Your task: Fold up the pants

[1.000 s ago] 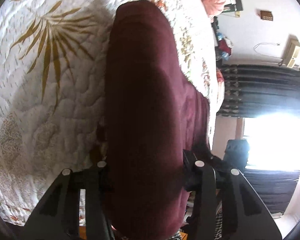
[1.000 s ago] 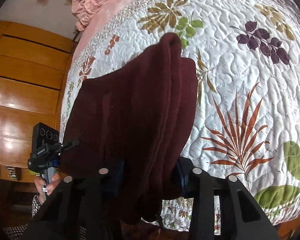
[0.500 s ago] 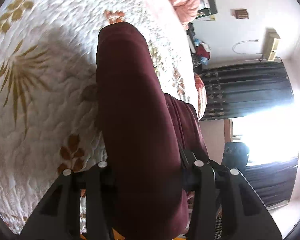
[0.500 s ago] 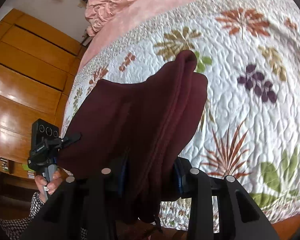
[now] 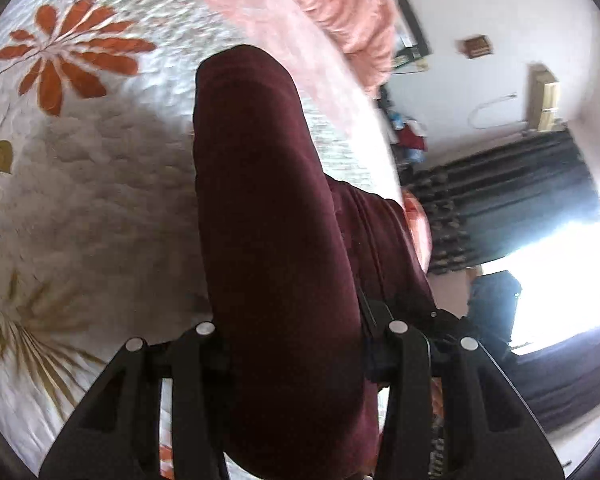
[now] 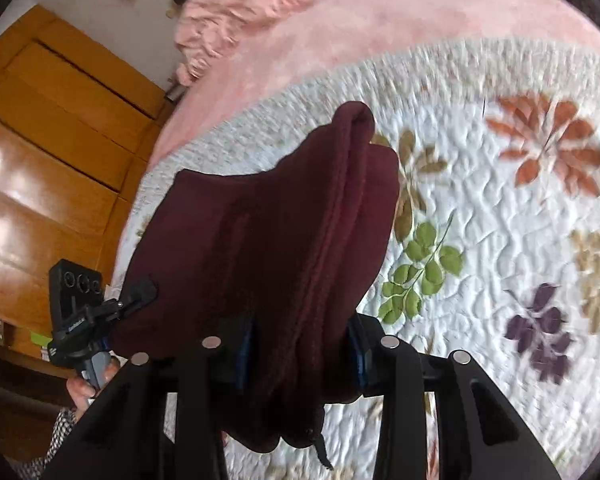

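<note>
The folded maroon pants (image 5: 276, 240) hang in the air above the quilted bed. In the left wrist view my left gripper (image 5: 296, 344) is shut on one thick folded end of the pants, which bulges forward between the black fingers. In the right wrist view my right gripper (image 6: 300, 352) is shut on the other end of the pants (image 6: 284, 240), several layers bunched between its blue-padded fingers. The cloth spans leftward to the left gripper (image 6: 136, 296), held by a hand (image 6: 88, 384) at the lower left. The fingertips of both grippers are hidden by fabric.
A white quilt (image 6: 500, 240) with leaf and flower prints covers the bed. A pink blanket and ruffled pillows (image 6: 320, 12) lie at its far end. Wooden wardrobe doors (image 6: 40, 160) stand left; dark curtains (image 5: 512, 204) and a bright window stand right.
Both grippers have lifted the pants and carried them forward over the bed toward the pink blanket. The quilt pattern beneath has shifted, and both grips have stayed shut on the cloth.
</note>
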